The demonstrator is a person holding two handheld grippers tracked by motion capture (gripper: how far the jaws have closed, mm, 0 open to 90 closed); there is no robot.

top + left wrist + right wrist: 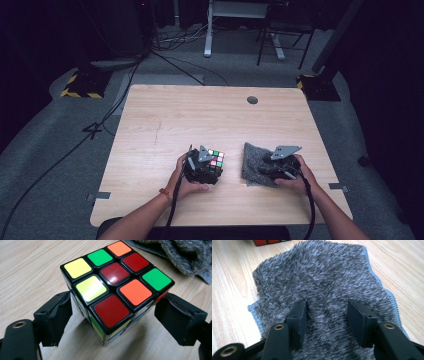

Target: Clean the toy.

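While left gripper (112,317) straddles cube (115,287) (pads apart), right gripper (327,320) over cloth (322,280)

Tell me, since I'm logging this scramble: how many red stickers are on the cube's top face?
3 on the cube in the left gripper view: one at the centre, one at the corner nearest the camera, one on the far right edge beside the orange corner. Other faces are mostly hidden.

Rubik's cube (113,292): 3x3, black frame, scrambled. Top face shows red, orange, green, yellow stickers. Sits flat on wooden table, corner twd left gripper view cam, near front edge, left of centre. Grey cloth (322,287): shaggy pile w/ stitched hem, folded/rumpled, lying flat just right of cube, a narrow gap of table between them.
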